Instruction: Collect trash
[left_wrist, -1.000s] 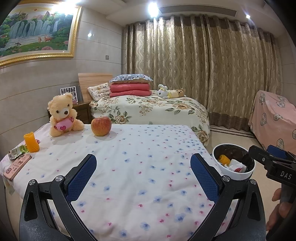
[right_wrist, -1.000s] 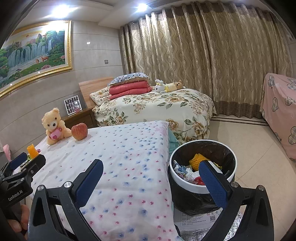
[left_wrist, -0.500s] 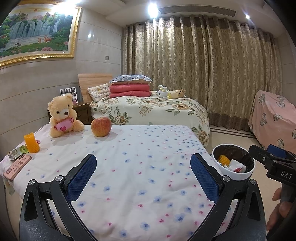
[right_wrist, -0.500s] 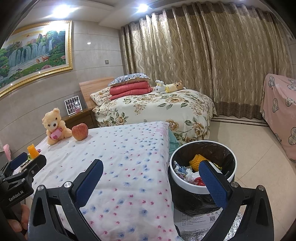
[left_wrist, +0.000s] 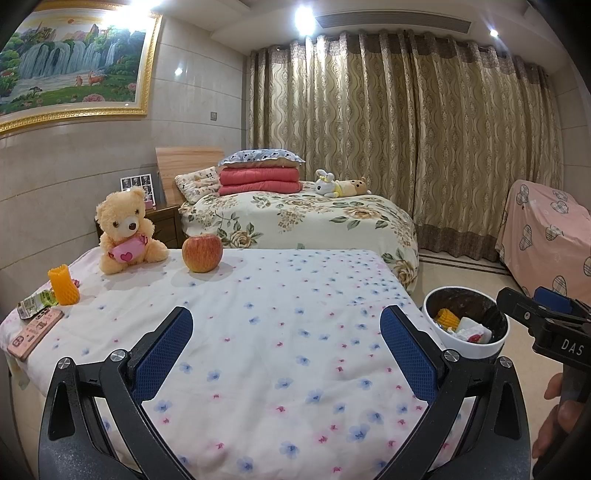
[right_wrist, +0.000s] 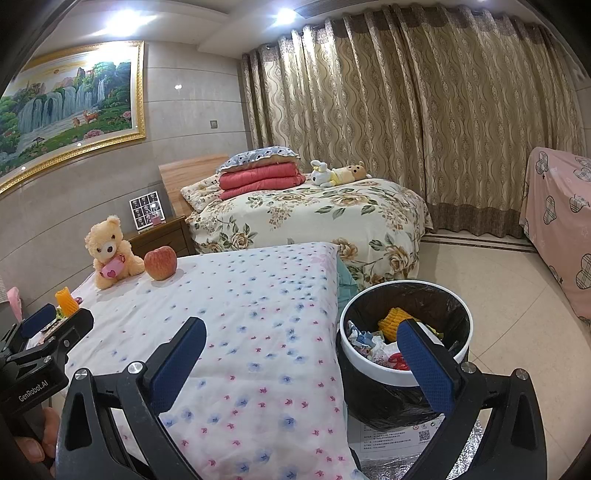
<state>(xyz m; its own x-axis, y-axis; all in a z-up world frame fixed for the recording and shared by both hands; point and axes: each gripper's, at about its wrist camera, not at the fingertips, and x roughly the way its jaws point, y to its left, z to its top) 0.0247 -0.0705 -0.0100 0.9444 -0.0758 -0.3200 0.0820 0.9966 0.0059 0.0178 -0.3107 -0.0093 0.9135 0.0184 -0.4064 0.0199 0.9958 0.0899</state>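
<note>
- My left gripper (left_wrist: 286, 345) hangs over the near end of the flower-print bed (left_wrist: 280, 295), its blue pads spread wide apart with nothing between them.
- My right gripper (right_wrist: 301, 354) is likewise released and empty, held over the bed's right edge, with its right finger in front of the trash bin (right_wrist: 406, 376).
- The trash bin stands on the floor just beside the bed's right side; it is white-rimmed with a black liner, and already holds a yellow foam net (right_wrist: 393, 320), crumpled paper and wrappers.
- At the bed's far left edge stands an orange foam net (left_wrist: 63, 286), upright, with a green wrapper (left_wrist: 35, 302) touching its base.
- Just nearer than the wrapper, a pink flat box (left_wrist: 35, 334) lies at the bed's left edge.
- A teddy bear (left_wrist: 125, 230) sits at the far end of the bed, and an apple (left_wrist: 202, 253) rests just to its right, apart from it.
- Behind, a second bed with a floral cover (left_wrist: 306, 218) carries folded red bedding and soft toys.
</note>
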